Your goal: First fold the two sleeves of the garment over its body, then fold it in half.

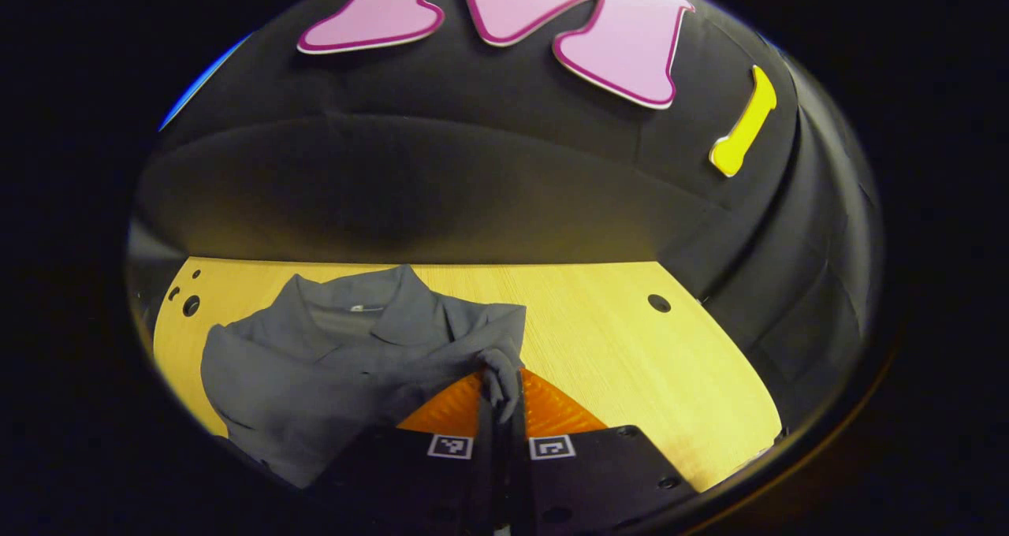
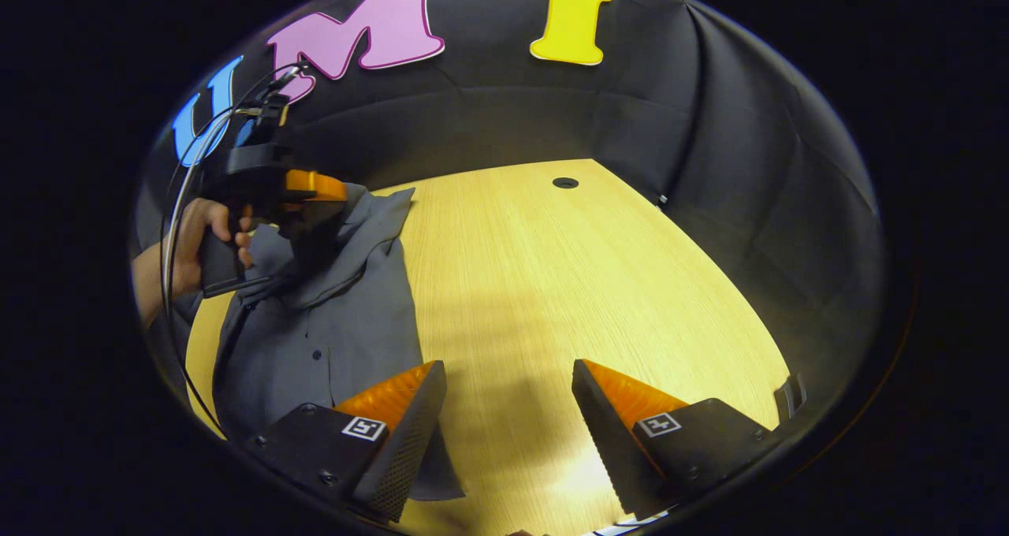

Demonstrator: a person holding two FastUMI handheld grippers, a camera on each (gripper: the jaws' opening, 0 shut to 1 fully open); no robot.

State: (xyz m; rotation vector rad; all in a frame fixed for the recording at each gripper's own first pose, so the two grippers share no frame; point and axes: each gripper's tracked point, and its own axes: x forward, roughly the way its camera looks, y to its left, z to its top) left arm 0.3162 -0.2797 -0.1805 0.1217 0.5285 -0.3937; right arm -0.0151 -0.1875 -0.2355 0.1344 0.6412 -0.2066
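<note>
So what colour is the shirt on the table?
Plain dark grey shirt, best seen in the right gripper view.

Grey collared shirt (image 1: 315, 362), buttoned front up, lying on wood table (image 1: 631, 347), rumpled. One sleeve cuff (image 1: 500, 374) pulled up off the body, pinched between closed fingers of left gripper (image 1: 501, 398). In right gripper view, shirt hem lies just by right gripper (image 2: 504, 426), under its left finger.
</note>
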